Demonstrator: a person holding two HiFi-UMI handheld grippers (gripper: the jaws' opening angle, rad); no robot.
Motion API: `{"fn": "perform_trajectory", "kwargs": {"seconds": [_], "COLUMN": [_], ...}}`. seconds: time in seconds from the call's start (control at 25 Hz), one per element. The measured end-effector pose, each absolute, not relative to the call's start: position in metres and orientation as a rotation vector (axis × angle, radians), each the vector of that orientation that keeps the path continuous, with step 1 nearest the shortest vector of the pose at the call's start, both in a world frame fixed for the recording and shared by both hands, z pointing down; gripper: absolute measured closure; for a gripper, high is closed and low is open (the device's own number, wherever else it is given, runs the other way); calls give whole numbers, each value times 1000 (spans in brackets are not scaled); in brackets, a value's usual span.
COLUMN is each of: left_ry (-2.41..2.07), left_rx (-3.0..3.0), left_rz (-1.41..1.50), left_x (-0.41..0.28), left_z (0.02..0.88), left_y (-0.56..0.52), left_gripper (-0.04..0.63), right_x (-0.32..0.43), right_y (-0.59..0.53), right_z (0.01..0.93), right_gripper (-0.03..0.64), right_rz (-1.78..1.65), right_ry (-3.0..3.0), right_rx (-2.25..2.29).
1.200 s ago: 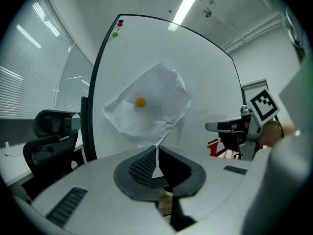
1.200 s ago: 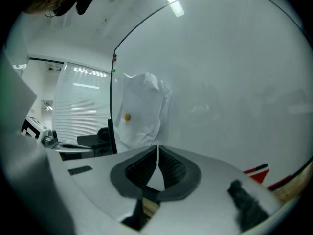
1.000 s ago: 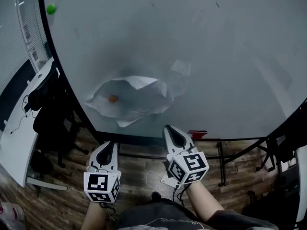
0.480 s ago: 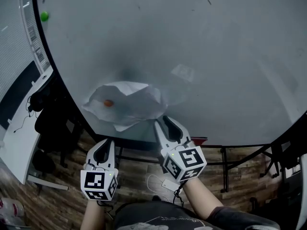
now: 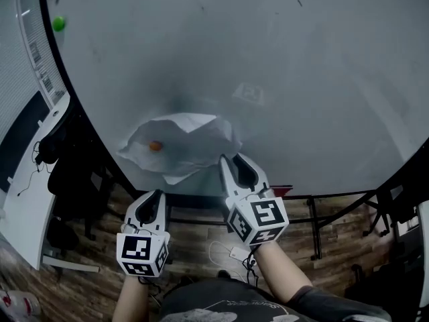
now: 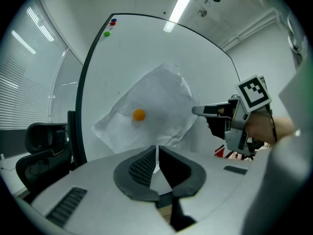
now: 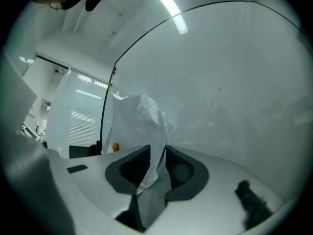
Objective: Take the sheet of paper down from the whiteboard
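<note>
I see the paper [image 5: 181, 143] up on the whiteboard [image 5: 301, 79], low on the board's face, crumpled and bulging away from the surface. One orange magnet [image 5: 155, 145] pins it, sitting toward the sheet's 9 o'clock side. A green magnet [image 5: 59, 23] sits far off at the board's 10 o'clock edge, well apart from the sheet.

My right gripper [image 5: 233, 158] is at the paper's 5 o'clock corner in the head view. In the right gripper view the jaws [image 7: 157, 151] stand a little apart, and the paper [image 7: 139, 126] runs down from 12 o'clock through the gap into the hollow behind the tips. So the sheet's edge is between the jaws, but I can't see the pads pressing on it, and I read this gripper as released. The orange magnet [image 7: 115, 147] shows at 9 o'clock of the jaws, beyond the left one.

My left gripper [image 5: 155, 196] hangs below the board's lower edge, at about 6 o'clock of the paper and apart from it. In the left gripper view its jaws [image 6: 157, 148] are clenched tip to tip with nothing held. The paper [image 6: 151, 114] lies ahead at 12 o'clock, with the magnet [image 6: 139, 114] at 11. From here the right gripper [image 6: 195, 110] comes in from 3 o'clock, its tips at the sheet's right edge.

A dark chair [image 5: 67, 159] stands at 9 o'clock of the board's lower corner
</note>
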State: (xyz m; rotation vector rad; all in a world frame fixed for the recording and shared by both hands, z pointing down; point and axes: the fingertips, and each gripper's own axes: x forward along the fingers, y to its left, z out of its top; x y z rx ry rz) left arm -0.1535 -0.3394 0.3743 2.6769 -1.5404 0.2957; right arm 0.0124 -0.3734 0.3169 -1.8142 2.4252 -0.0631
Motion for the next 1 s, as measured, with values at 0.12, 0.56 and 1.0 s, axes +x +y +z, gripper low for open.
{"fn": "perform_trajectory", "kwargs": {"seconds": [0.12,0.56,1.0], "left_ry": [-1558,-1643,-1770], "left_rx": [2718,2763,2653], "left_rz": [269,174,141], "left_x": [-157,-153,-149], "left_z": [365,335,317], "left_y": [-348,-388,-420], "left_gripper": [566,451,414], "right_x": [15,13,14], "right_y": [-375,-373,-375], "right_z": [321,320,319], "right_gripper": [575,591,591], "right_rz": [-81,-138,-151], "right_ry": [2389,2331,2351], "right_rx": [-1894,-1906,-1868]}}
